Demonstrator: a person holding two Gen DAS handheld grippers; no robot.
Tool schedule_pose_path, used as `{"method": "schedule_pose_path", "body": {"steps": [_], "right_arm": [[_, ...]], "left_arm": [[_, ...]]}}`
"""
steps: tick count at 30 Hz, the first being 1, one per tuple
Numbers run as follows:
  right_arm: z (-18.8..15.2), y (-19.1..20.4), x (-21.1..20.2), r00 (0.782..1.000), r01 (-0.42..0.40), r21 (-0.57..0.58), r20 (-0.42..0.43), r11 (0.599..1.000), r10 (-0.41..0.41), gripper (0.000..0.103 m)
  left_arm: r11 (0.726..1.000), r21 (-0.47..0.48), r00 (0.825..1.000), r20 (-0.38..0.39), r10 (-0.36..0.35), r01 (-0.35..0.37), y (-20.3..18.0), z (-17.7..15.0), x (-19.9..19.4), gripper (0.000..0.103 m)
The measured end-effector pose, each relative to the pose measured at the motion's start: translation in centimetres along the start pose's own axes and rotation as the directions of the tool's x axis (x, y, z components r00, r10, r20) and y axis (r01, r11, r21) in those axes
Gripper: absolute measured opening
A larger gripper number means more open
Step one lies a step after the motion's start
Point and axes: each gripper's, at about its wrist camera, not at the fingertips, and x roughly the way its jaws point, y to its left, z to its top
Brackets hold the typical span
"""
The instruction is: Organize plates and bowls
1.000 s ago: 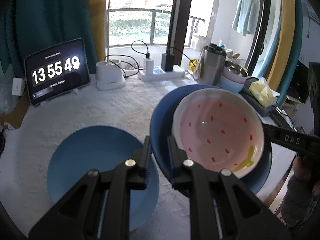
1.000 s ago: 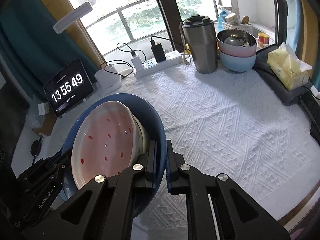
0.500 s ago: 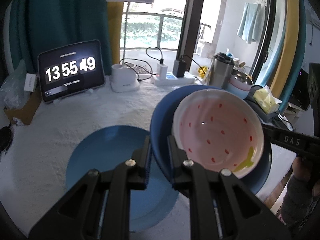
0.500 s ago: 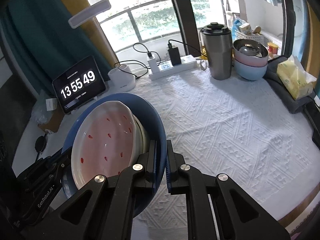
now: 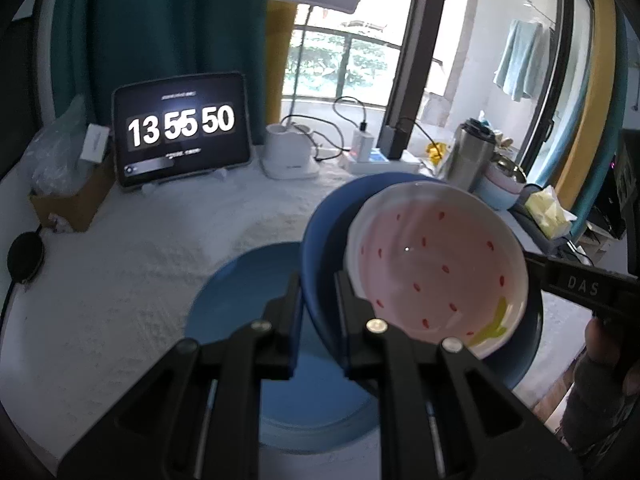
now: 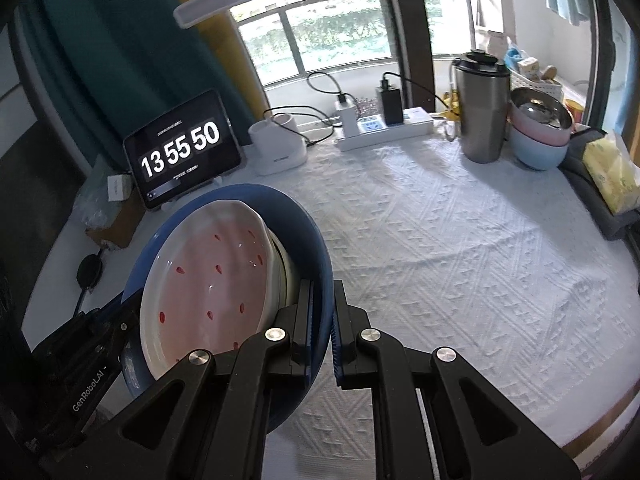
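You have the dark blue bowl (image 5: 320, 240) carried between both tongs, lifted clear of the surface (image 6: 460, 248). Your left tongs (image 5: 316, 292) are clamped on its rim at the bowl's nine o'clock side as the left wrist view shows it, and your right tongs (image 6: 322, 312) are clamped on the opposite rim. Inside it sits the pink strawberry-spotted dish (image 5: 436, 272), tilted, with what looks like another pale dish beneath it in the right wrist view.

The step in hand reads as carrying this stack toward the light blue plate (image 5: 240, 288), which lies flat on the white cloth at about seven o'clock from the bowl, partly under it in the left view.

Next you probably need to bring the bowl over the plate's centre, level it so the inner dishes do not slide, lower it until it rests, and only then let both tongs part. The stacked bowls (image 6: 540, 136) at two o'clock beside the steel tumbler (image 6: 482, 112) stand well apart.
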Motion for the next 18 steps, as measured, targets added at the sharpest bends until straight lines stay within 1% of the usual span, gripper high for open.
{"method": "schedule_pose_path", "body": {"steps": [11,18], "right_arm": [[-0.2,3.3,2.7,0.999,-0.025,-0.034,-0.047,0.999,0.023,0.011],[-0.7,4.9,4.6,0.996,-0.033,-0.049,-0.08,0.998,0.029,0.011]], "left_arm": [[0.998,-0.05,1.0,-0.005,0.03,-0.03,3.8,-0.8,0.1,0.013],[0.996,-0.077,0.999,-0.025,0.046,-0.047,5.8,-1.5,0.8,0.013]]}}
